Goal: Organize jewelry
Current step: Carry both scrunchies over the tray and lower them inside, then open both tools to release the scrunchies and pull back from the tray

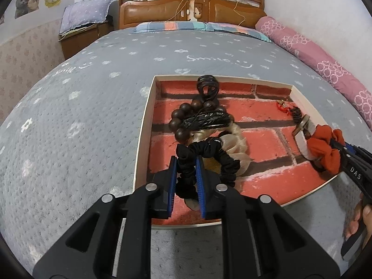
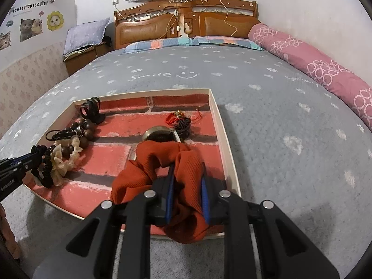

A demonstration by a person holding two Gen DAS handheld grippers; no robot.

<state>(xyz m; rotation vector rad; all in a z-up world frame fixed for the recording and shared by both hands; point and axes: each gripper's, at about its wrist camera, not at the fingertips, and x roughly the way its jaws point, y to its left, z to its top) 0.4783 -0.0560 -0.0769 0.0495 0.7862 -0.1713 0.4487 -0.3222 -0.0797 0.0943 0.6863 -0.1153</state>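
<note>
A shallow white tray (image 1: 142,125) with a red brick-pattern floor lies on the bed; it also shows in the right wrist view (image 2: 224,144). My left gripper (image 1: 187,162) is shut on a black scrunchie (image 1: 216,153) over the tray's near left part. Beside it lie a cream scrunchie (image 1: 239,146), a dark wooden bead bracelet (image 1: 181,121) and black hair ties (image 1: 207,86). My right gripper (image 2: 187,174) is shut on an orange-red scrunchie (image 2: 162,160) above the tray's right side. A metal bangle (image 2: 158,131) and a red-and-black cord charm (image 2: 180,121) lie behind it.
The tray rests on a grey bedspread (image 1: 81,116) with white flowers. A pink bolster (image 2: 313,69) runs along the right wall. A wooden headboard (image 2: 186,21) and striped pillows (image 2: 190,41) are at the back, a nightstand (image 2: 81,55) at the back left.
</note>
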